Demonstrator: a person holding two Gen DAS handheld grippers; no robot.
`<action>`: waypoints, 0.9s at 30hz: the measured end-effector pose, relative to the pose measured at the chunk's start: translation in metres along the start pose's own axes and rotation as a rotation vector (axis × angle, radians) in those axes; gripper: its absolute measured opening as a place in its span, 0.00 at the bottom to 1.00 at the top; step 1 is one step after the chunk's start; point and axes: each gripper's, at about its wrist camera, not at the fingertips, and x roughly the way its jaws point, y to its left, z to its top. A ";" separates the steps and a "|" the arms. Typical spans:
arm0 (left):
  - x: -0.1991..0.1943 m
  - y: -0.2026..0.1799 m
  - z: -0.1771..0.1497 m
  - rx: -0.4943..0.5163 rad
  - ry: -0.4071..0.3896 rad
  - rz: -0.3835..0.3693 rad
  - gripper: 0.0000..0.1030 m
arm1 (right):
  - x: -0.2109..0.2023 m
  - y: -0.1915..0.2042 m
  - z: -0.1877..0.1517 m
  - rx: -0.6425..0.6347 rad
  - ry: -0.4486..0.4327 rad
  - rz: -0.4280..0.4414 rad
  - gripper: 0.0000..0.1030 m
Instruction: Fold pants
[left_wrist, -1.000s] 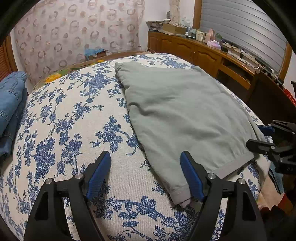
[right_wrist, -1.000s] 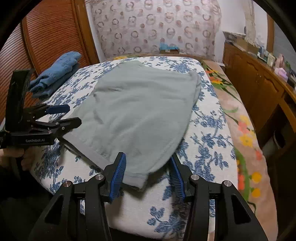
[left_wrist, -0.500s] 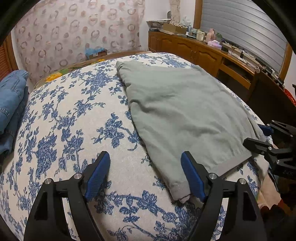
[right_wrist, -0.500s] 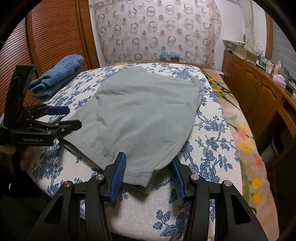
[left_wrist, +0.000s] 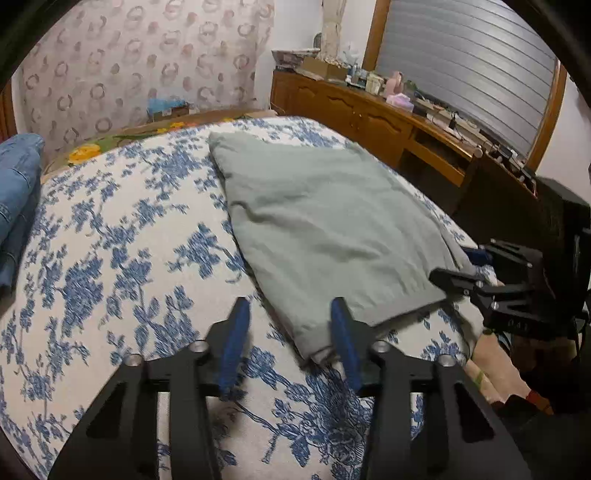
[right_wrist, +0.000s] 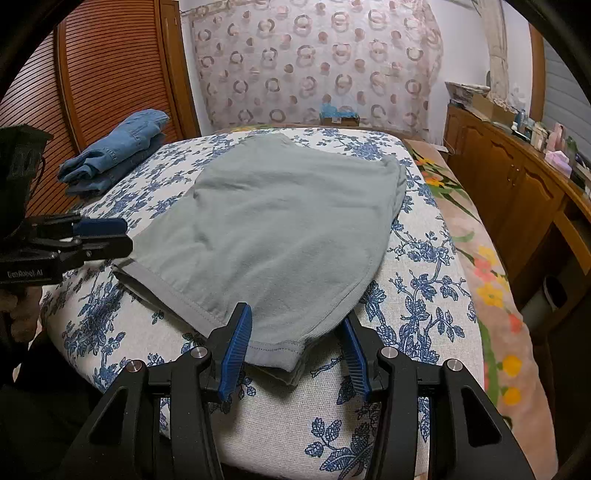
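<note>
Both grippers, L (left_wrist: 286, 332) & R (right_wrist: 295, 341), jaws wide, straddling pants (right_wrist: 280, 229) hem corners, gripping nothing.

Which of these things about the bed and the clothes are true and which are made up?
1. The grey pants lie on a bedspread with blue flowers. True.
2. The left hand-held gripper is shut tight on the pants. False: its jaws stand open, one each side of the near corner.
3. Folded blue jeans sit at the far left of the bed. True.
4. The right hand-held gripper is lifting the pants into the air. False: it is open and the pants lie flat.
5. The jeans lie on top of the grey pants. False: they are apart.
</note>
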 end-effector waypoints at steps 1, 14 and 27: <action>0.002 -0.001 -0.001 0.002 0.007 -0.001 0.40 | 0.000 0.000 0.000 0.000 0.000 0.000 0.48; 0.013 -0.009 -0.002 0.015 0.005 -0.001 0.29 | 0.003 -0.001 0.002 0.005 0.003 0.029 0.29; -0.034 -0.020 0.022 0.040 -0.149 -0.012 0.07 | -0.022 -0.018 0.030 0.066 -0.070 0.144 0.06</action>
